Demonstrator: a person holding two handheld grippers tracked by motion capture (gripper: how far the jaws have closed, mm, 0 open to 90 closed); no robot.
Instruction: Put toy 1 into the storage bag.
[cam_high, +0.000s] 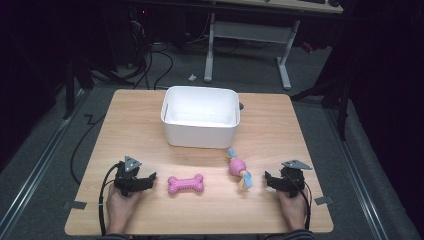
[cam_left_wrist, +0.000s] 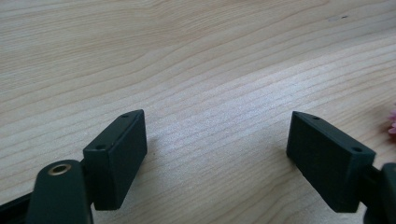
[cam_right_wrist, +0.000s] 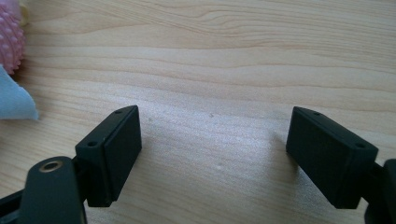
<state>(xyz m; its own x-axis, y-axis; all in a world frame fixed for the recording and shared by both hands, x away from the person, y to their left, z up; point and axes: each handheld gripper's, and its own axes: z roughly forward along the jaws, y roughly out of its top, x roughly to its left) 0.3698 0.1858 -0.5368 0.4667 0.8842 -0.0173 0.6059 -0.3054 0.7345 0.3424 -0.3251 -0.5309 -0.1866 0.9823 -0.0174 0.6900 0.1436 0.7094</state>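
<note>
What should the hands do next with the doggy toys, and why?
Probably slide the left gripper right to the pink bone toy. Its jaws are open and hold nothing, the bone lies just beside it, and the white bin looks empty.

- Lit brightly from above on the wooden table (cam_high: 280, 135); dark, near-black surroundings.
- Soft glare inside the white bin (cam_high: 200, 122).
- Slightly soft, low-resolution high view.
- Short shadows beside the black jaws in both gripper views; pale sheen on the wood grain; curved distortion at the edges.
</note>
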